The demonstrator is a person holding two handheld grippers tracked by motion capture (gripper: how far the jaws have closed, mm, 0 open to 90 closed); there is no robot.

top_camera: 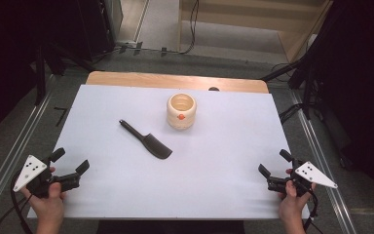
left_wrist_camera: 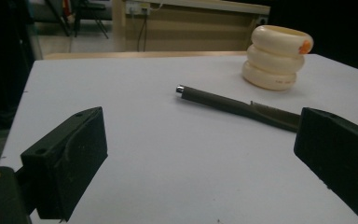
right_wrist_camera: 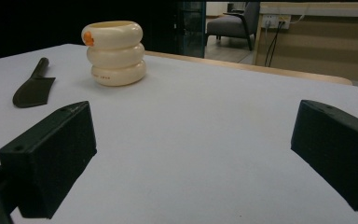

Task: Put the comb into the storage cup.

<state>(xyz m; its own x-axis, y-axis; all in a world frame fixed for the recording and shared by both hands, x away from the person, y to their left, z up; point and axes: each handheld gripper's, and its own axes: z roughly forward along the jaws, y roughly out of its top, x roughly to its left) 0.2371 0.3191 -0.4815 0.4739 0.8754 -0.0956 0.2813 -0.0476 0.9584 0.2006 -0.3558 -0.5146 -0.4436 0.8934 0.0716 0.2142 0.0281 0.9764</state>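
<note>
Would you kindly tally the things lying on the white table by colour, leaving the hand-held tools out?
Cream: 1, the ribbed cup with an orange spot
Dark brown: 1, the flat spatula
Total: 2

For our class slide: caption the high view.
Two open claws, left and right, flank a dark spatula and cream pot.
</note>
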